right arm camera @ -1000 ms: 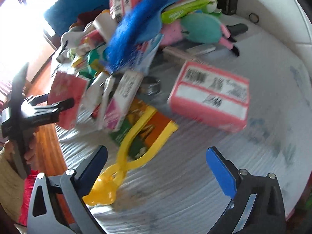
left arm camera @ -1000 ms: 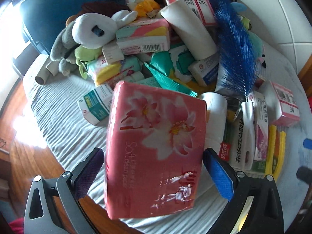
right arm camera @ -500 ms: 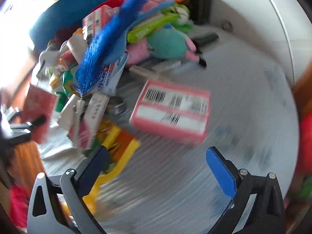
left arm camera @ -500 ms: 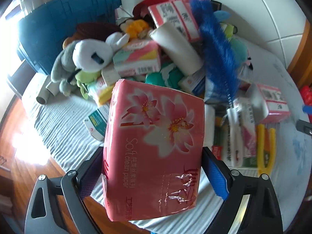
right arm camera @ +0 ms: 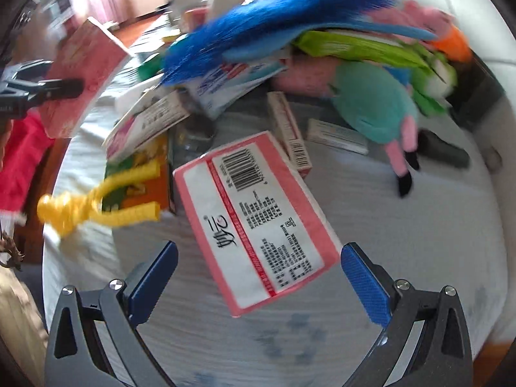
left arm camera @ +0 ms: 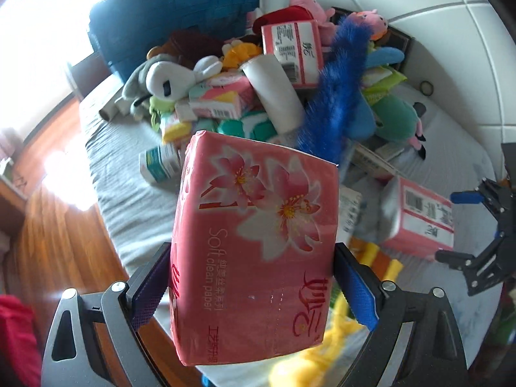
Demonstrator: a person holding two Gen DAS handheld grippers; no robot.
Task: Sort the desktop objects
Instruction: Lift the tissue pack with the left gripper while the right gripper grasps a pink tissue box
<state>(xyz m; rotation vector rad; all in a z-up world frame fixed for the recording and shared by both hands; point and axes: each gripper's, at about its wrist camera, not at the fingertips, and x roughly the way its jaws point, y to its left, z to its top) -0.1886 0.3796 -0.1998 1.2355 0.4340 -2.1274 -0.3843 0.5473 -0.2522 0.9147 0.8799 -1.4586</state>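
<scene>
My left gripper (left arm camera: 251, 283) is shut on a pink flowered tissue pack (left arm camera: 254, 225); both pads press its sides and it hangs above the table's near edge. This held pack (right arm camera: 87, 74) also shows at the left of the right wrist view. A second pink tissue pack (right arm camera: 254, 225) lies label up on the grey cloth. My right gripper (right arm camera: 258, 258) hovers over it, open, with a gap between each finger and the pack. In the left wrist view the second pack (left arm camera: 419, 222) sits at the right, just beside the right gripper (left arm camera: 459, 225).
Behind both packs is a pile of plush toys (left arm camera: 167, 80), small boxes, a white roll (left arm camera: 274, 93) and a blue feather duster (right arm camera: 258, 25). Yellow tongs (right arm camera: 103, 200) lie left of the second pack. A blue crate (left arm camera: 174, 22) stands at the back. Wooden floor (left arm camera: 58, 225) lies beyond the table edge.
The left jaws closed onto the flowered pack and lifted it off the cloth. The right gripper swung across and rolled, so the labelled pack now lies between its fingers.
</scene>
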